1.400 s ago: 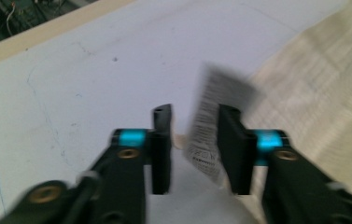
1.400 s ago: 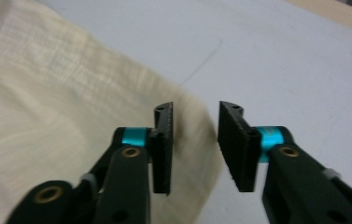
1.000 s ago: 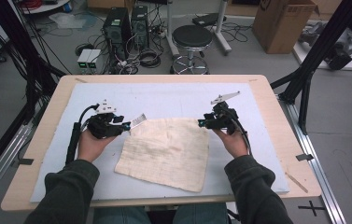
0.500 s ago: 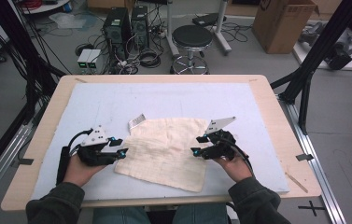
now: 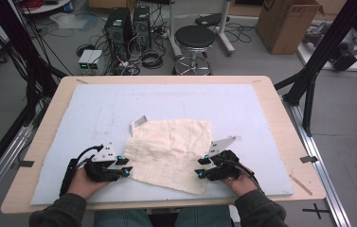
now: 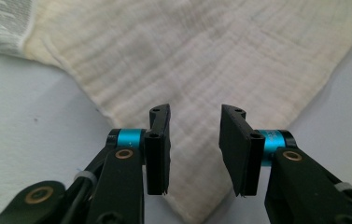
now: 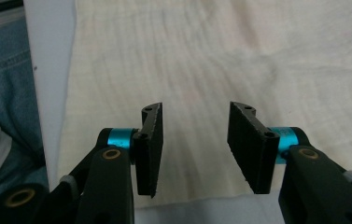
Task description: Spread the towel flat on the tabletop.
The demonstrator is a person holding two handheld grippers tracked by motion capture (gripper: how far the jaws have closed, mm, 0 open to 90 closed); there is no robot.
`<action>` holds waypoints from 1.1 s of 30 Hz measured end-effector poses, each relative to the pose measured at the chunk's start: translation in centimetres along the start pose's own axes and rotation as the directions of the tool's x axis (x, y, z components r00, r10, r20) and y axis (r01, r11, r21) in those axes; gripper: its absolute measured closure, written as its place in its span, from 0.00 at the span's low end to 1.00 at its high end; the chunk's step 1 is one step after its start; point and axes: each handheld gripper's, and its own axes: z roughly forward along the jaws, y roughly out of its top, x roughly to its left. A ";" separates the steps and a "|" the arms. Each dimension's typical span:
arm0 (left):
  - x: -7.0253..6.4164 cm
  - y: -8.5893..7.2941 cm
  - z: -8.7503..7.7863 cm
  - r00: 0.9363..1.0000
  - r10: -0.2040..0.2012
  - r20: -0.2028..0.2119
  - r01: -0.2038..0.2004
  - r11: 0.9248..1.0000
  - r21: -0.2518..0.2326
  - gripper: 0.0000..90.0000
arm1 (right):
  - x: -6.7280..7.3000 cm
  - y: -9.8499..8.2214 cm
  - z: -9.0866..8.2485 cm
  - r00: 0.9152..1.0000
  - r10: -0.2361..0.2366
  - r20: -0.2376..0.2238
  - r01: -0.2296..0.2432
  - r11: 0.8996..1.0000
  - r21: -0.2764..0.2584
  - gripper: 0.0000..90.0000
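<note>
A cream muslin cloth [image 5: 174, 151] lies flat near the front edge of the pale blue mat [image 5: 95, 109]. The left gripper [image 5: 125, 166] sits at its left corner, the right gripper [image 5: 200, 168] at its front right corner. Both have just been closing, jaws partly open over cloth, pinching nothing.

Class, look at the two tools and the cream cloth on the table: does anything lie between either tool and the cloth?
Nothing visible does. The left tool sits at the cloth's near left corner and the right tool at its near right edge, jaws apart over the fabric. The blue mat around the cloth is bare.
</note>
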 end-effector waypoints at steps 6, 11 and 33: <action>0.2 -0.3 0.1 1.000 -0.004 0.006 0.004 1.000 -0.012 0.76 | 0.3 -0.2 0.7 0.999 -0.038 0.013 0.038 0.998 0.047 0.70; -0.4 -0.3 0.2 0.999 0.033 0.005 -0.033 0.999 -0.014 0.97 | -0.2 -0.3 0.7 1.000 -0.027 0.009 0.026 0.999 0.039 0.80; -4.5 -0.8 -2.4 0.991 0.133 0.034 -0.133 0.991 -0.018 0.98 | -0.9 -0.4 -0.2 0.995 -0.069 -0.075 0.072 0.996 0.044 0.97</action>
